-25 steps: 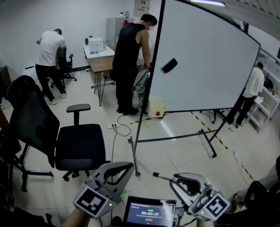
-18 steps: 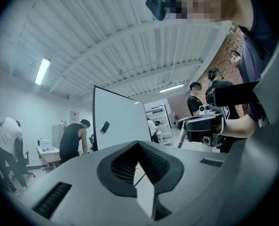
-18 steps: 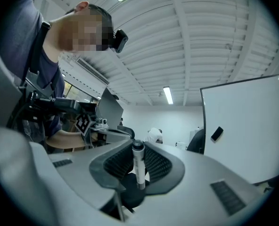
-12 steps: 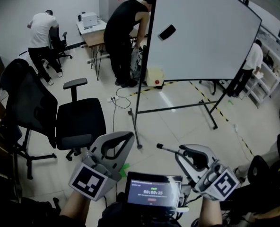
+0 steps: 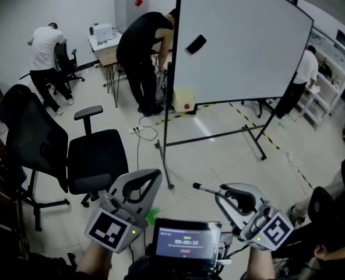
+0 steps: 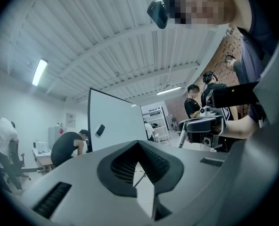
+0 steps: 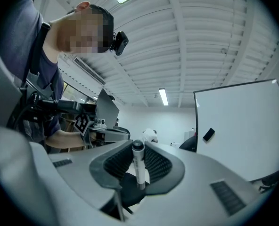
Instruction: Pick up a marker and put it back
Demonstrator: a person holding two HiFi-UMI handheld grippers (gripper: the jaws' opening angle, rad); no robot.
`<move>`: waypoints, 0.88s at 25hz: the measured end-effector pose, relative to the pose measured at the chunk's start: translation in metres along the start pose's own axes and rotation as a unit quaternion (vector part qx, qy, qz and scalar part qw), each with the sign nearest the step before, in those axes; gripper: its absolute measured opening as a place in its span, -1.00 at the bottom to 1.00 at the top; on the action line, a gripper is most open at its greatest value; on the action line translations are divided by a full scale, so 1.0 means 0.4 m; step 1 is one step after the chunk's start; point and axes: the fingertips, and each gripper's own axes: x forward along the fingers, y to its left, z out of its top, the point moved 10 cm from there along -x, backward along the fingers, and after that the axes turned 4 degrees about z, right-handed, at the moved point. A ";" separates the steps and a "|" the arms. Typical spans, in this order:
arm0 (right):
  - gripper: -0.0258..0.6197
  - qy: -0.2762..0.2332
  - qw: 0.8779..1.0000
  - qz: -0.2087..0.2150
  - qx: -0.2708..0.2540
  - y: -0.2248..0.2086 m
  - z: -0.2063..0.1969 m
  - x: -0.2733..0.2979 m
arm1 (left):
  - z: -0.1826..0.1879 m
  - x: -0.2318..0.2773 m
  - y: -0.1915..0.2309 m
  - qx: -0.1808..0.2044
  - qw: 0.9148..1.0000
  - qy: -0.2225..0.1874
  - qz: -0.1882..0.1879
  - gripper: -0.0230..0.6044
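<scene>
Since my right gripper (image 5: 229, 192) is pinching the marker (image 7: 138, 163) by its barrel, well short of the whiteboard (image 5: 242, 51), I read the step as the put-back. Hold it level, approach the whiteboard square-on, and release only once it's seated. Left gripper (image 5: 140, 186) is in front of the whiteboard too, jaws pressed together, nothing in them. I can't see any tray or ledge on the whiteboard. The dark block (image 5: 196, 44) on its face may be an eraser. I can't tell the marker's cap end.

Probably an office-like lab: rolling whiteboard (image 5: 242, 45), office chair (image 5: 94, 162), desk (image 5: 106, 50), shelves (image 5: 330, 54), tiled floor (image 5: 219, 150).
</scene>
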 end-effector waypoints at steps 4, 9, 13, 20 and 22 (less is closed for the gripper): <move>-0.63 0.009 1.000 -0.007 0.000 0.004 -0.004 0.001 | -0.015 -0.013 0.011 -0.009 1.000 0.003 0.001 -0.93; -0.63 0.015 1.000 -0.011 -0.001 0.000 0.005 0.035 | -0.018 -0.020 0.052 -0.015 1.000 0.005 0.003 -0.93; -0.63 0.020 1.000 -0.014 -0.004 0.010 0.008 0.070 | -0.019 -0.031 0.082 -0.011 1.000 0.003 -0.005 -0.93; -0.63 0.030 0.999 -0.017 -0.014 0.034 0.011 0.150 | -0.027 -0.065 0.153 -0.012 1.000 -0.004 -0.016 -0.93; -0.63 0.026 0.999 -0.017 -0.018 0.039 0.025 0.171 | -0.026 -0.070 0.171 -0.011 1.000 -0.004 -0.023 -0.93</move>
